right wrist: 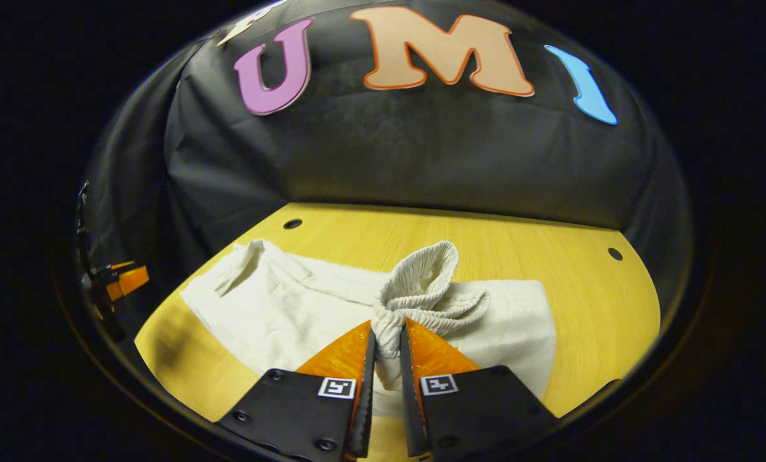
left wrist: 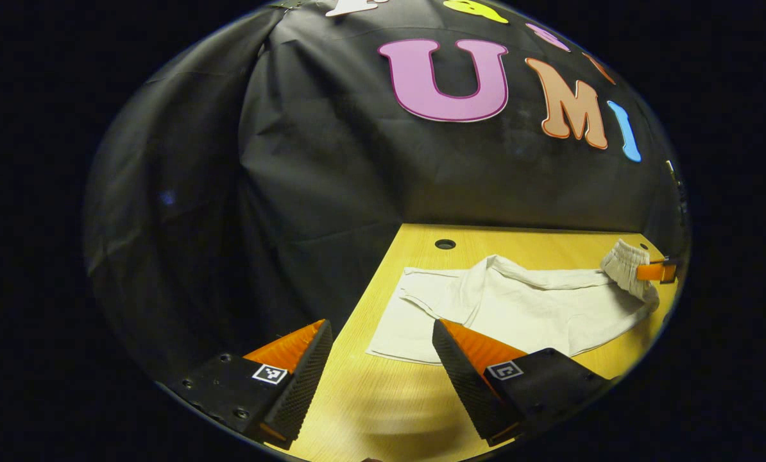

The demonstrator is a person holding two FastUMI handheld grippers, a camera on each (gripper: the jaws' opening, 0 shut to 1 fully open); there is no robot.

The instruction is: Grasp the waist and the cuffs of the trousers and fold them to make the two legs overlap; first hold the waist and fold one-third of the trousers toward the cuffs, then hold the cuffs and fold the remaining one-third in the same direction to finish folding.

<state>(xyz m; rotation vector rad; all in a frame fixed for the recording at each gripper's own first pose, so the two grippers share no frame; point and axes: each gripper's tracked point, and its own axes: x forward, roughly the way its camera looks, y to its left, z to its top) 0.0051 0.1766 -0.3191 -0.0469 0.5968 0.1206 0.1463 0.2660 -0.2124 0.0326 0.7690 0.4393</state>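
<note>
risk first: right gripper is clamped on the bunched waist of the trousers, with the elastic band gathered into a lump between its fingers and lifted off the surface. my read is the bite holds just one knot of the band, not a flat span, so pulling from here could drag the cloth in a rope and leave a skewed fold. a thin bite could also slip out mid-pull.

second risk: left gripper stands wide apart, holding nothing, hovering just short of the cuff end. it also sits close to the surface's left edge. with that end free, any pull on the waist would likely slide the whole garment across the wood instead of folding it.

third: cuff end looks uneven. one leg lies flat, the other has a layer flipped over near the middle, so the legs may not stack cleanly.

trousers are off-white, thin, creased cotton-like fabric, laid lengthwise across the yellow wooden surface, waist to the right, cuffs to the left. waistband is ribbed and puckered. fabric looks limp and will likely sag and wrinkle wherever it isn't held.
</note>
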